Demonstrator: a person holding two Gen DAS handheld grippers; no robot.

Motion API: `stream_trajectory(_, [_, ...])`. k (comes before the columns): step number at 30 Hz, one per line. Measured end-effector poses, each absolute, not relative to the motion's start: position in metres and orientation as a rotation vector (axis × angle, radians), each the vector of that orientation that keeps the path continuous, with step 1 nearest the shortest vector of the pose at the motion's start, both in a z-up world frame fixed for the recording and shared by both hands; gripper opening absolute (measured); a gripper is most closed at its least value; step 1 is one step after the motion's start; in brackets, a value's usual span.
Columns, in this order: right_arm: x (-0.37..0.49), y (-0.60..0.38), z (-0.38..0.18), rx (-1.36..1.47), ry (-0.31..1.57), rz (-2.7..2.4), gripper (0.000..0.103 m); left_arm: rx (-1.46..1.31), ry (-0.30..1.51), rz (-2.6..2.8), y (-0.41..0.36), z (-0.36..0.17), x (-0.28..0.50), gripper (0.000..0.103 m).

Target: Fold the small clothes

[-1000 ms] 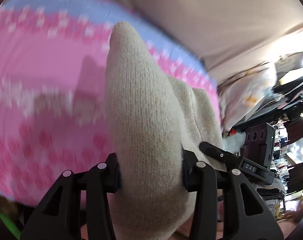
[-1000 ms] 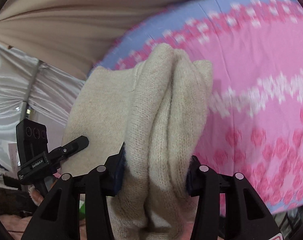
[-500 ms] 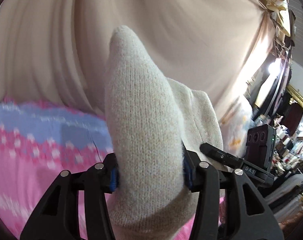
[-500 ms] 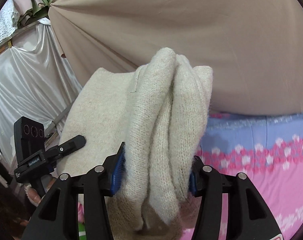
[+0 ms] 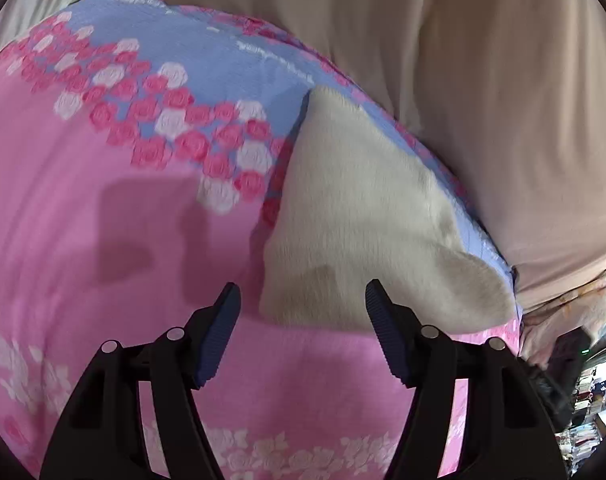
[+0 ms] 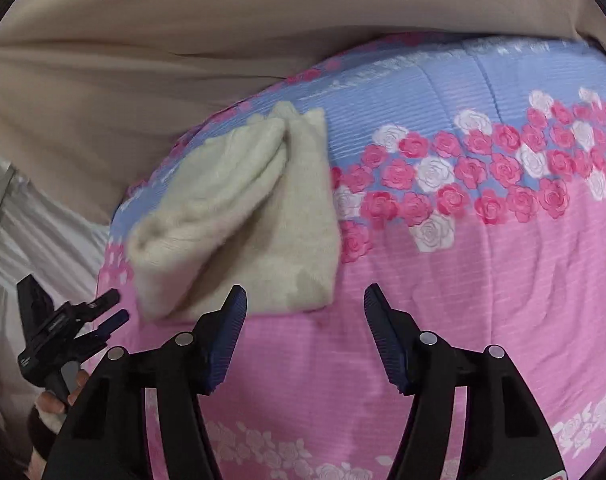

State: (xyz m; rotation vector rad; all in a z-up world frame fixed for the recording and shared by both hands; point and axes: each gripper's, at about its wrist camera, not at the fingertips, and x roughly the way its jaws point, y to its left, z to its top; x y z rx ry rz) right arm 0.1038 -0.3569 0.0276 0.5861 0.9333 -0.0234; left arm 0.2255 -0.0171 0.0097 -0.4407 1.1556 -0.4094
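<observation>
A folded cream knit garment (image 5: 355,216) lies on the pink and blue rose-print bedcover (image 5: 103,208), near its far edge. My left gripper (image 5: 303,308) is open and empty, just short of the garment's near edge. In the right wrist view the same garment (image 6: 243,216) lies folded in layers, left of centre. My right gripper (image 6: 305,308) is open and empty, just in front of the garment's near right corner. The left gripper (image 6: 111,312) also shows at the left of the right wrist view, beside the garment.
A beige curtain (image 5: 503,100) hangs behind the bed; it also fills the top of the right wrist view (image 6: 183,40). Shiny white fabric (image 6: 35,240) hangs at the left. Cluttered shelves (image 5: 591,384) stand at the far right. The bedcover (image 6: 483,280) stretches to the right.
Both grippers held the cream garment lifted in the air. Now both have opened and let go, and the garment lies folded on the bedcover with the grippers drawn back.
</observation>
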Motion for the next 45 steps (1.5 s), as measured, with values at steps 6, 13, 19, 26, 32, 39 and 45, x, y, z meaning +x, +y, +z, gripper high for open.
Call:
stream_trajectory(6, [0.149,-0.311,0.064,0.453,0.868,0.123,0.042,-0.263,1.002,-0.48,-0.07,0.042,0.219,0.076])
stream_trajectory(13, [0.19,-0.315,-0.028,0.322,1.076,0.107,0.016,-0.008,1.081,-0.365,-0.108,-0.017,0.239,0.088])
stream_trajectory(19, [0.159,-0.294,0.041,0.175,0.918,0.093,0.023,-0.022,1.032,-0.365,-0.104,0.013,0.223,0.087])
stream_trajectory(26, [0.055,-0.313,0.121,0.358,0.549,-0.129,0.098,0.009,0.804,-0.352,-0.098,0.096,0.164,0.098])
stream_trajectory(32, [0.012,-0.34,0.099,0.487,0.651,-0.268,0.098,0.051,0.742,-0.334,-0.1,0.125,0.118,0.098])
stream_trajectory(39, [-0.029,-0.303,0.09,0.303,0.714,-0.382,0.098,0.033,0.81,-0.311,-0.091,0.12,0.074,0.098])
stream_trajectory(45, [-0.047,-0.281,0.072,0.334,0.757,-0.351,0.098,0.12,0.804,-0.292,-0.09,0.11,0.039,0.098])
